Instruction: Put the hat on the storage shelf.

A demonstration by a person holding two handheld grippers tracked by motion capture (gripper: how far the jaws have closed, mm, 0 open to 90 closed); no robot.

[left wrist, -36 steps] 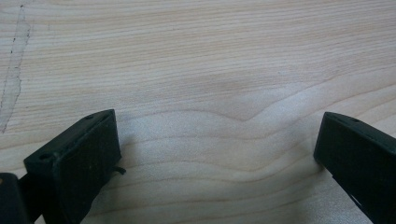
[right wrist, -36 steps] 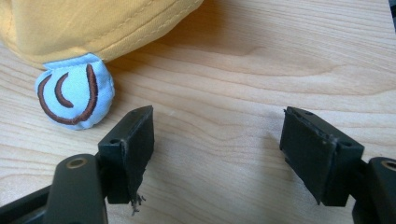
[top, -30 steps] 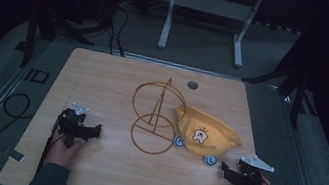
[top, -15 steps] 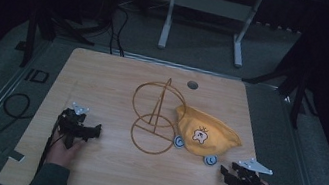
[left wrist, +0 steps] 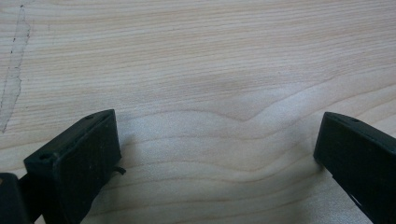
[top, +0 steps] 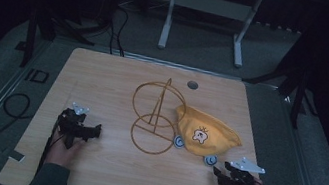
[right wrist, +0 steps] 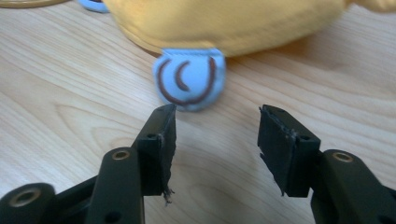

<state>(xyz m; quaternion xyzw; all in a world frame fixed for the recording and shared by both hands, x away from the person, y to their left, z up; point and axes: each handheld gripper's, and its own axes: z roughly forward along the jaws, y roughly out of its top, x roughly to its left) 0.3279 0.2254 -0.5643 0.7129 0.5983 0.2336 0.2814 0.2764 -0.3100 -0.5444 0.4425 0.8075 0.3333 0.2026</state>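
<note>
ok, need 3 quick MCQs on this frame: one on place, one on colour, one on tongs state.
1. Where is the hat relative to the wire stand?
A. On its right, touching it
B. Hung on top of it
C. At the table's left edge

2. What colour are the round ear flaps?
A. Red
B. Light blue
C. Green

3. What are the right tongs doing?
A. Shut on the hat
B. Shut on the stand
C. Open, just short of a flap

Answers: 1 A, the high view shows the hat lying on the table against the stand's right side. 2 B, light blue with brown lines. 3 C, the jaws stand apart, holding nothing.
</note>
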